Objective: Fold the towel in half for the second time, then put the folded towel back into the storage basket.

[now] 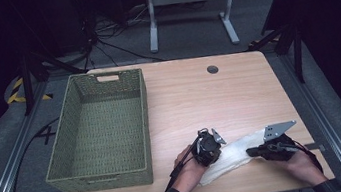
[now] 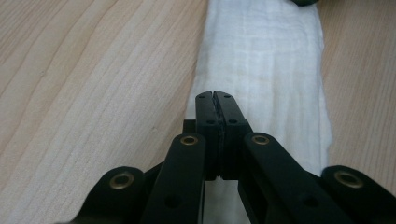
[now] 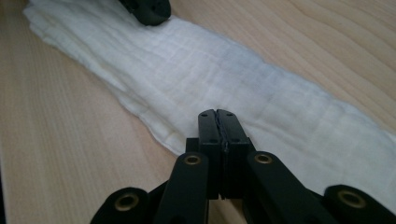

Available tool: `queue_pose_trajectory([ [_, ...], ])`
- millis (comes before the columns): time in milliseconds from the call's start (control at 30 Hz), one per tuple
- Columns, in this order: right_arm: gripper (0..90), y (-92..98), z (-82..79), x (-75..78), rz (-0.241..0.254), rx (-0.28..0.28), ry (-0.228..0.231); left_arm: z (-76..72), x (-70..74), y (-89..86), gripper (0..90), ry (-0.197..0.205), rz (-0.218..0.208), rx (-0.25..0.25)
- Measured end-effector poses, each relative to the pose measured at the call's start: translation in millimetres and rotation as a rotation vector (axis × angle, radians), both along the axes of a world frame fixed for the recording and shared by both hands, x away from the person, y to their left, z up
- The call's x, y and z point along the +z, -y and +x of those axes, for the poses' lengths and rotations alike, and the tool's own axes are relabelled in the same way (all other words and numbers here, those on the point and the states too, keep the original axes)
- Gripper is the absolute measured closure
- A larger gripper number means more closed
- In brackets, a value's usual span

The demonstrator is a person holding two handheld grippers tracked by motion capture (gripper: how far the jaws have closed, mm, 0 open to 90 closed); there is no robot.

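Lying between both clenched tools, left tool (image 1: 209, 147) and right tool (image 1: 253, 152), white cloth (image 1: 232, 155) stays ungripped.

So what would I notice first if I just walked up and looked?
Probably the long white cloth, folded into a strip at the near edge of the wooden table, with a black tool at each end: the left tool and the right tool, both with their jaws shut. Then the big green woven basket standing on the table's left side.
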State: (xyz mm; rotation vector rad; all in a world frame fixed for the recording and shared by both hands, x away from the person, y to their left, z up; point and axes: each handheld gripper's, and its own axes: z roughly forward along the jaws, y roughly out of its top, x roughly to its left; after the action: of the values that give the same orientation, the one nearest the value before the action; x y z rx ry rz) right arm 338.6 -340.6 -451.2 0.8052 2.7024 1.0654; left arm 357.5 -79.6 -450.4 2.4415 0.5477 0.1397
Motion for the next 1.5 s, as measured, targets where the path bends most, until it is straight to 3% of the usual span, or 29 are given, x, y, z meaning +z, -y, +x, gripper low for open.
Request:
queue_pose_trajectory([
  [133,89.8,-4.4,9.5,0.9,-0.014,-0.017,0.01,0.9,-0.5,-2.9,89.5,0.007,-0.004,0.022],
  [233,89.8,-6.3,15.3,0.9,-0.017,-0.022,0.017,1.8,0.7,-4.9,89.5,0.0,0.01,0.008],
  [400,89.8,-8.7,29.9,-0.7,0.013,-0.036,0.001,-0.3,-0.5,-8.0,89.5,0.011,0.001,0.026],
  [733,89.8,-23.0,51.1,-1.2,0.015,-0.022,0.013,-9.3,-1.2,-14.8,89.3,0.011,-0.004,0.023],
  [967,89.8,-32.9,62.7,-2.1,0.012,-0.004,0.03,-15.9,0.5,-12.8,89.1,-0.013,0.01,-0.027],
  [1367,89.7,-43.9,69.8,-3.1,0.023,0.022,0.034,-29.2,-1.6,3.8,88.5,-0.045,-0.027,-0.091],
  [1500,87.6,-43.3,68.6,-2.7,0.024,0.032,0.031,-26.0,-1.1,1.1,86.7,-0.052,-0.034,-0.108],
])
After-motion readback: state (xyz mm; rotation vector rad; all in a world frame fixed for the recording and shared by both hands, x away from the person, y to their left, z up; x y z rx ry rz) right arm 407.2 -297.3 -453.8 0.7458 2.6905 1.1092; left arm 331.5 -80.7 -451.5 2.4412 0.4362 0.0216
